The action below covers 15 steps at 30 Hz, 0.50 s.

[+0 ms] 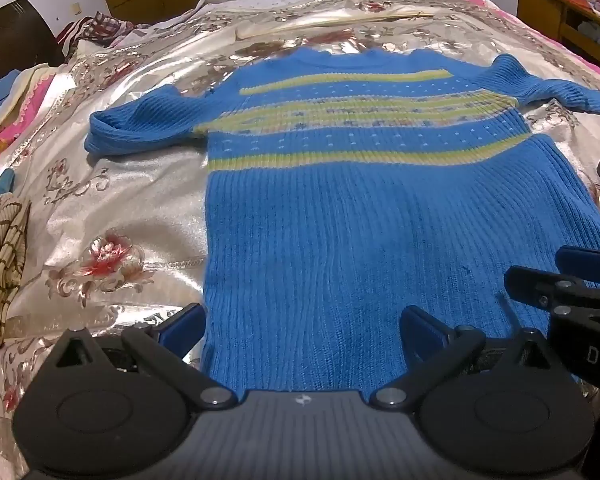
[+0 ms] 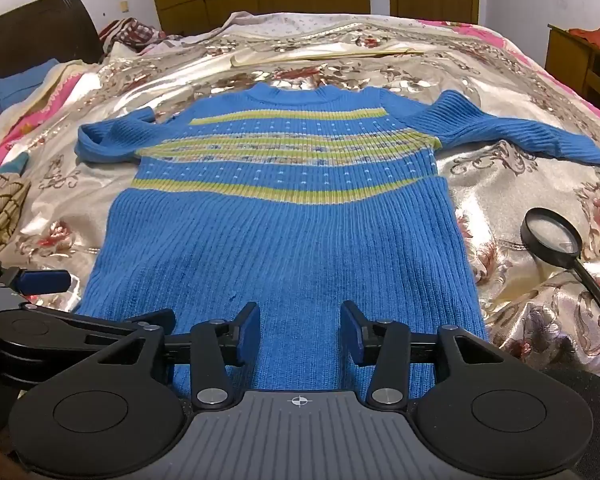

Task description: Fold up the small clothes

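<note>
Here both sleeves of the sweater (image 2: pixel 284 240) lie flat, spread outward.

Magnifying glass (image 2: pixel 552 240) on floral bedspread (image 2: pixel 500 80); striped cloth (image 1: pixel 0 248) at left edge.

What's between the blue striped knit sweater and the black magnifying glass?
Only bare floral satin bedspread separates the blue striped knit sweater from the black magnifying glass, per the right wrist view.
</note>
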Each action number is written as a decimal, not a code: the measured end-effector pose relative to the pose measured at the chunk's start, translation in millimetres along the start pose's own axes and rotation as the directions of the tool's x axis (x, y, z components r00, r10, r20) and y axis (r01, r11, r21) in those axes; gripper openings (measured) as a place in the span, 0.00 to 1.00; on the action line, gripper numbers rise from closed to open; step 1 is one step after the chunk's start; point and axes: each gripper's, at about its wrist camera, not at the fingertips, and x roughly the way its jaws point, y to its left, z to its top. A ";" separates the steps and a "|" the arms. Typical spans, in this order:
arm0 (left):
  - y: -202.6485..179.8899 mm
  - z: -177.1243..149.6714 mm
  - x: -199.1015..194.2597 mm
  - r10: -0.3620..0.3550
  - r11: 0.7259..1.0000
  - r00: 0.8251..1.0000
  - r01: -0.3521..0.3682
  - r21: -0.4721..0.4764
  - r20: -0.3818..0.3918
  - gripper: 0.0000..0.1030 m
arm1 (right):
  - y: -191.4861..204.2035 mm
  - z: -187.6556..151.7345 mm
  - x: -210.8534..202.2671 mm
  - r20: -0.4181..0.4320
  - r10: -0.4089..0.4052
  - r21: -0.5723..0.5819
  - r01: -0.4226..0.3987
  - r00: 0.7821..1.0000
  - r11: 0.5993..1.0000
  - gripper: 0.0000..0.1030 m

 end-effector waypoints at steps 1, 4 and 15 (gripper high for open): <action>0.2 -0.1 0.0 0.000 1.000 1.000 0.000 0.002 0.000 1.00 | -0.2 0.1 0.0 0.000 -0.001 -0.001 0.001 1.000 1.000 0.43; -0.3 0.0 0.2 0.007 1.000 1.000 -0.007 0.003 -0.001 1.00 | -1.6 1.0 0.3 -0.002 -0.003 0.000 0.003 1.000 1.000 0.43; -0.6 0.0 0.4 0.008 1.000 1.000 -0.008 0.004 -0.002 1.00 | 1.0 1.7 -3.5 0.016 -0.028 -0.009 0.028 0.999 1.000 0.44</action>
